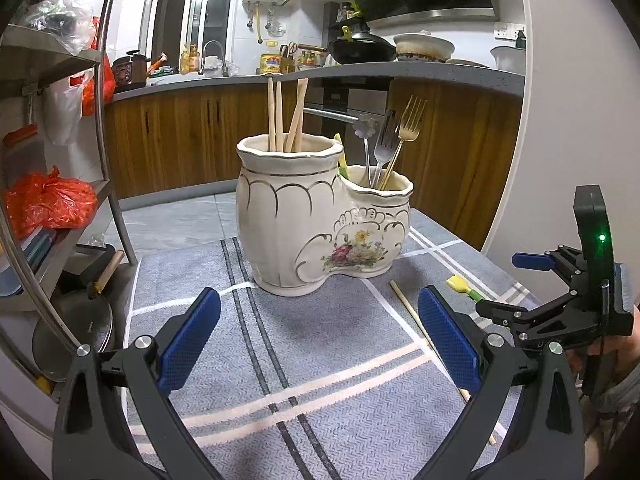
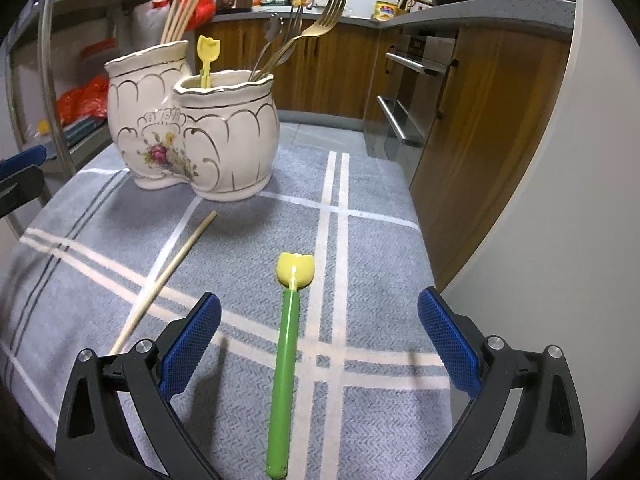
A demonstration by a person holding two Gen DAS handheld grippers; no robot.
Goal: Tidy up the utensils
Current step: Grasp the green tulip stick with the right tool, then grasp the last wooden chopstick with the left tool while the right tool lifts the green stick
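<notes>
A white ceramic two-pot holder (image 1: 304, 216) stands on the grey striped cloth (image 1: 320, 332); it also shows in the right wrist view (image 2: 192, 136). Its taller pot holds chopsticks (image 1: 285, 116), its lower pot holds forks (image 1: 396, 140) and a yellow tulip utensil (image 2: 207, 60). A loose chopstick (image 2: 164, 280) and a green-handled yellow tulip utensil (image 2: 288, 356) lie on the cloth. My left gripper (image 1: 320, 344) is open and empty, in front of the holder. My right gripper (image 2: 318, 348) is open, its jaws on either side of the tulip utensil's handle, above it.
A metal shelf rack (image 1: 60, 160) with bags stands at the left. Wooden kitchen cabinets (image 1: 180, 136) and an oven (image 2: 404, 112) lie beyond the table. The table's right edge (image 2: 420, 240) is close to the tulip utensil.
</notes>
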